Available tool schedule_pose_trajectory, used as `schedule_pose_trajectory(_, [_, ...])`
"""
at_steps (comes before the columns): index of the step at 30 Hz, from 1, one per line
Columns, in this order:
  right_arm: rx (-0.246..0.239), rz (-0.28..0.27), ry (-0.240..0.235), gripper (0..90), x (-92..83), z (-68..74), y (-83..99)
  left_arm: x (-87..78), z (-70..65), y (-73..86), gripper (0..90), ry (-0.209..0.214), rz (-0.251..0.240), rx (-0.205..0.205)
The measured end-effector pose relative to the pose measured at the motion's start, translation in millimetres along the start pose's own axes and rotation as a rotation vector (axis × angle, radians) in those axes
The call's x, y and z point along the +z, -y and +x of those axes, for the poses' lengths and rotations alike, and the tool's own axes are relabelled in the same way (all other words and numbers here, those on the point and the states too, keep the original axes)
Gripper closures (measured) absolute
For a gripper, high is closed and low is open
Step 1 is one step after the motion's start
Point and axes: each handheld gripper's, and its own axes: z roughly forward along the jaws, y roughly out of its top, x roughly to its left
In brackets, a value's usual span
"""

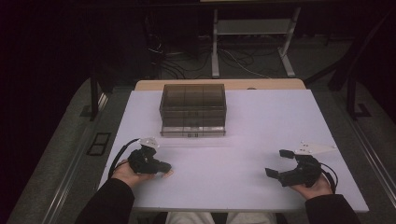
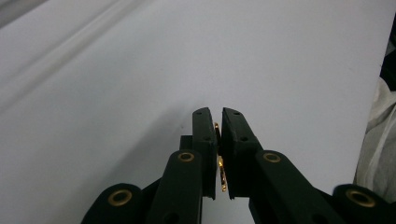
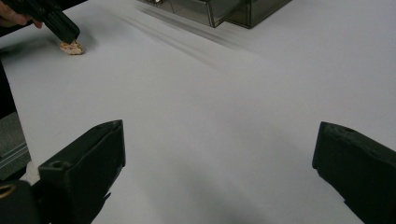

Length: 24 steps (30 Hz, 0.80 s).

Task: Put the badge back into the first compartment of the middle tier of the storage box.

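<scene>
My left gripper (image 1: 164, 168) rests low on the white table (image 1: 233, 140) at the front left, jaws pointing right. In the left gripper view its jaws stand almost together (image 2: 219, 114) with a thin gold sliver (image 2: 220, 163) pinched between them. At the jaw tips a small pinkish trinket (image 1: 166, 175) touches the table; the right gripper view shows the trinket (image 3: 71, 47) under the left gripper (image 3: 65, 30). My right gripper (image 1: 277, 163) sits at the front right, open wide (image 3: 219, 140), nothing between its fingers.
A smoky translucent drawer box (image 1: 193, 109) stands at the table's back centre, its corner (image 3: 219, 11) at the top of the right gripper view. Table legs and cables lie on the floor beyond. The table's front edge runs close to both hands.
</scene>
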Motion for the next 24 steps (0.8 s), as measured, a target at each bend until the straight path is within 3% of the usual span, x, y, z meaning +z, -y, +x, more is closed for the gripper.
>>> schedule_pose_trajectory(24, [0.004, 0.001, -0.002, 2.1, -0.3, -0.5, 0.4, -32.0, 6.0, -17.1, 83.8, -0.038, -0.065, -0.007])
